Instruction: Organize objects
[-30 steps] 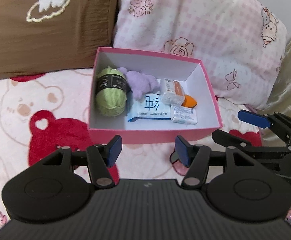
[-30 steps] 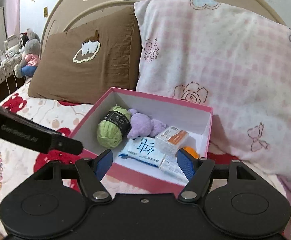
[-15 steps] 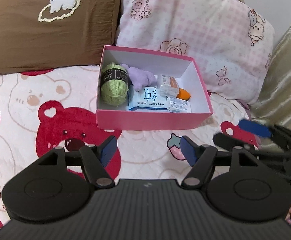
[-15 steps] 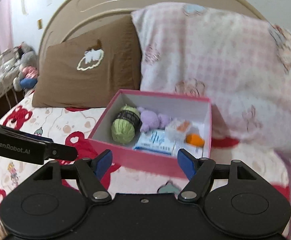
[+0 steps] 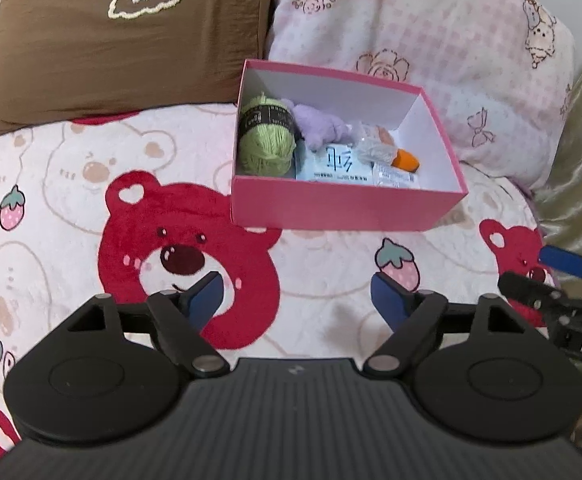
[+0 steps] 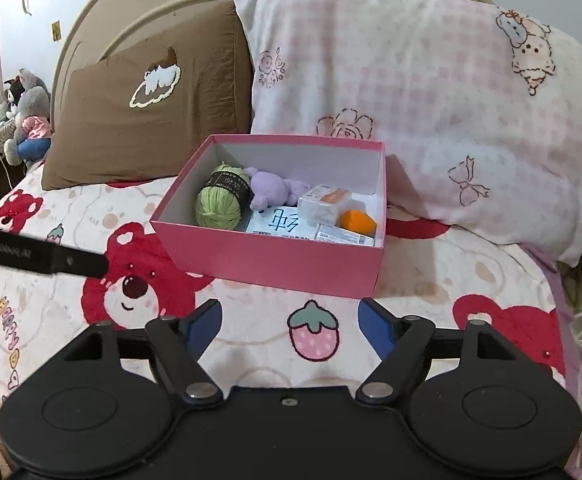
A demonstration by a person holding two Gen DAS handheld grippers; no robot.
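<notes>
We are in a home bedroom, on a made bed. We see a curved beige headboard [image 6: 139, 4] against the wall, a brown pillow [image 6: 143, 120] and a pink checked pillow [image 6: 411, 100] propped against it, and a fleecy blanket [image 6: 71, 240] printed with red bears and strawberries. Stuffed toys [image 6: 27, 112] sit on a side table beside the bed.

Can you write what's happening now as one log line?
left gripper: opening, empty | right gripper: opening, empty | pink box: on bed, holds yarn, purple plush
</notes>
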